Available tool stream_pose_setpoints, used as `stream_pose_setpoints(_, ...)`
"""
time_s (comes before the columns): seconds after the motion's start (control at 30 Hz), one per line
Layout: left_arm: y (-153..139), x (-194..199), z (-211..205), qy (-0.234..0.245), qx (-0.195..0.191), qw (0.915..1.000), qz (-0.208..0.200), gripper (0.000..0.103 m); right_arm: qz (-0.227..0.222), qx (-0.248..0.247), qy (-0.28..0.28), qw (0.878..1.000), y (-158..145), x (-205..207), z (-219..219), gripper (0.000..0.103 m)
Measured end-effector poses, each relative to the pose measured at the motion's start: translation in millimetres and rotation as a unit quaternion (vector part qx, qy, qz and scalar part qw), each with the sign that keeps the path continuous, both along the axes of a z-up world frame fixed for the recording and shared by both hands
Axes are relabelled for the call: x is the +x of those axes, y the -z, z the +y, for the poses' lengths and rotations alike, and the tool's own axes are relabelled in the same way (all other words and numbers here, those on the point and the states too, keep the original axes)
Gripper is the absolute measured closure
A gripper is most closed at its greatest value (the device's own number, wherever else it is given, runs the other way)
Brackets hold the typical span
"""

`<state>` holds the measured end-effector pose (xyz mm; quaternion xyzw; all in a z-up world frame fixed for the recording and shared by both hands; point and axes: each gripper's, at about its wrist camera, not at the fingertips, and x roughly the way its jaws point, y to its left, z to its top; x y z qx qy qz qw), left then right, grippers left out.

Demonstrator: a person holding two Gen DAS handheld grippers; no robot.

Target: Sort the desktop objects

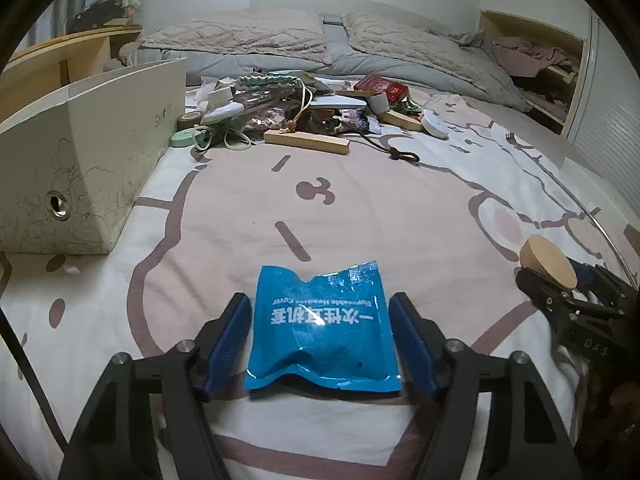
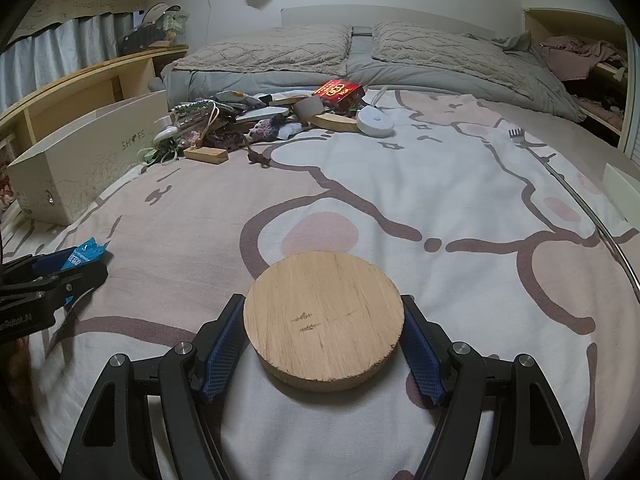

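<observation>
Box: far left on the bed, beside the clutter pile. Left hand-held gripper: jaws around a blue packet, blue pads at its two edges, low over the bedspread. Right hand-held gripper: jaws closed against a round wooden disc, held flat just above the bedspread.

A packet sits between the left gripper's fingers; a wooden disc sits between the right gripper's, to its right. A box stands left. Behind, clutter lies before pillows; far right, perhaps a fork.
</observation>
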<state>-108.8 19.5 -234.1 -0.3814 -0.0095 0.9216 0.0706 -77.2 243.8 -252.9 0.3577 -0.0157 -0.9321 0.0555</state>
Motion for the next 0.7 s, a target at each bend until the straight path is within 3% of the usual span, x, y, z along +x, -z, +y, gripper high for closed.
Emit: stream_pose_setpoints(0.7, -24, 12, -5, -0.011, 0.013, 0.9994, 0.029, 0.042, -0.001, -0.006, -0.001, 1.000, -15, 1, 1, 0.035)
